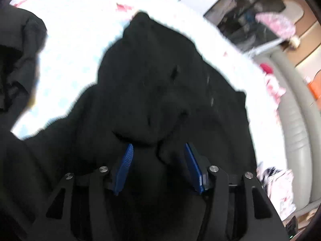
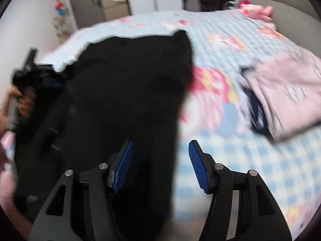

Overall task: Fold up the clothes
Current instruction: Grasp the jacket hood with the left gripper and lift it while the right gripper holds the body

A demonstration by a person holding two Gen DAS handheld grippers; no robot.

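Black garment (image 2: pixel 124 92) lies spread on the checked bedspread (image 2: pixel 230 46) in front of me. My left gripper (image 1: pixel 158 152) stands apart above its folds, pinching nothing. My right gripper (image 2: pixel 160 150) is apart too, straddling the cloth's edge.

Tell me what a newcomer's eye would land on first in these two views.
A big black garment sprawls over the middle of the bed, dark against the pale blue checked bedspread with pink cartoon prints. To its right lies a folded pink garment. Blue-padded jaws stand open in both views: the left gripper over the black cloth, the right gripper at its edge.
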